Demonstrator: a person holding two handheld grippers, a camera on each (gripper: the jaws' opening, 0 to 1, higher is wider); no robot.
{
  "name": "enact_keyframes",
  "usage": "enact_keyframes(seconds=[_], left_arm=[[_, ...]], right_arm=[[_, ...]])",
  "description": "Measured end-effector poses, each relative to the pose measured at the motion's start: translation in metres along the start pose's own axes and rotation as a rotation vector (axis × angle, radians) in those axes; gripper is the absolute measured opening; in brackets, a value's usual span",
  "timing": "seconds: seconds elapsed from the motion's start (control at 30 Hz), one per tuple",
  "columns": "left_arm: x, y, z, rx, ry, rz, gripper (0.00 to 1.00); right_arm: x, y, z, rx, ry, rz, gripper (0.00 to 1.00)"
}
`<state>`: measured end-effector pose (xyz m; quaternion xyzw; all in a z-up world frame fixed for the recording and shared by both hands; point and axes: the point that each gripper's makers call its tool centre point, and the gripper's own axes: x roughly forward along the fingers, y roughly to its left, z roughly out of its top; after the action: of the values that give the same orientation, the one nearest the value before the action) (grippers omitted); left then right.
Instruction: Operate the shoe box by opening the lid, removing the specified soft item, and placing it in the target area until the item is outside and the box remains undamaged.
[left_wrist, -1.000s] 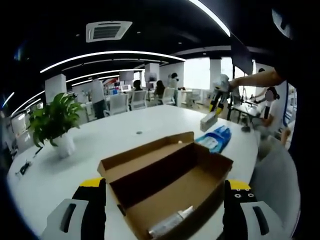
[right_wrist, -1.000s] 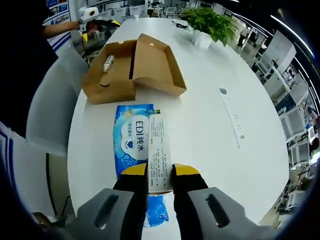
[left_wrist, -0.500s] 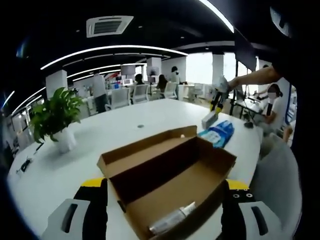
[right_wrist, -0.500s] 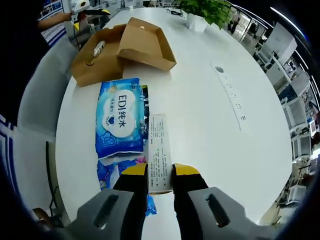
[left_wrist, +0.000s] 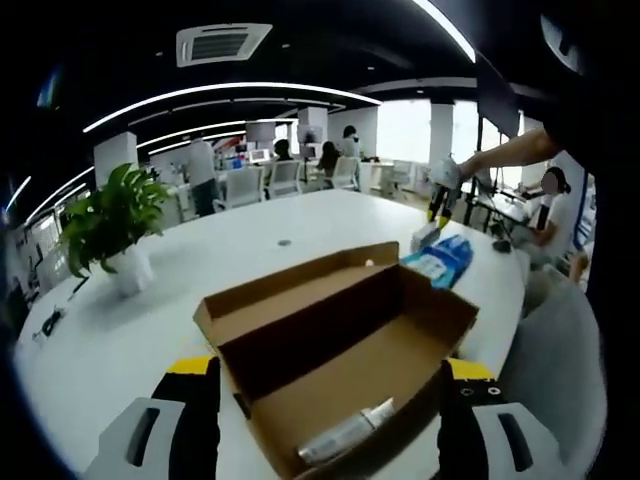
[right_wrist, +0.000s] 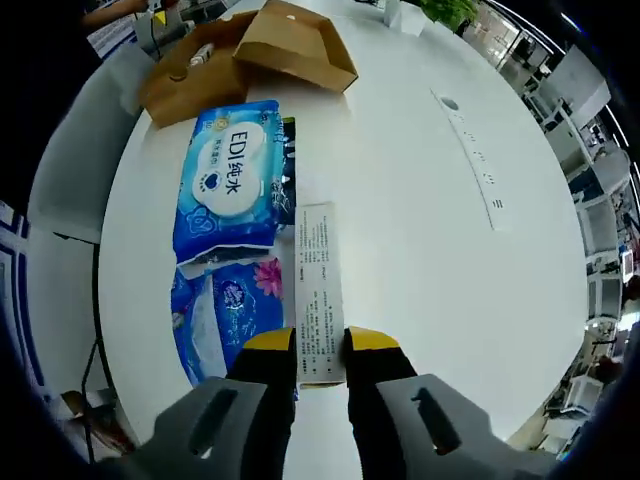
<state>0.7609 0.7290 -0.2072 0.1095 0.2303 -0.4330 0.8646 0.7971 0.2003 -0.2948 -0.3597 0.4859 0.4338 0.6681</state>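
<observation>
Box (left_wrist: 340, 350) lid open, tube (left_wrist: 345, 438) inside at 6; R gripper (right_wrist: 320, 352) pinches carton (right_wrist: 318, 290) beside wipes (right_wrist: 232, 180) at 11, unreleased; L gripper (left_wrist: 325, 400) spread astride box.

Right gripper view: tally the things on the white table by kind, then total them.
Cardboard box: 1
Blue wipe packs: 2
Slim white carton, in the right tool: 1
Tube inside the box: 1
Total: 5
</observation>
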Motion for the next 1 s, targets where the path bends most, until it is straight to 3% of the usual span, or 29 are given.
enact_keyframes(seconds=[0.5,1.0], left_arm=[[0.01,-0.011,0.002,0.004,0.035,-0.017,0.91],[0.014,-0.016,0.002,0.001,0.043,-0.031,0.9]], right_arm=[[0.009,0.003,-0.023,-0.075,0.112,0.013,0.16],[0.009,-0.006,-0.022,-0.084,0.112,-0.013,0.17]])
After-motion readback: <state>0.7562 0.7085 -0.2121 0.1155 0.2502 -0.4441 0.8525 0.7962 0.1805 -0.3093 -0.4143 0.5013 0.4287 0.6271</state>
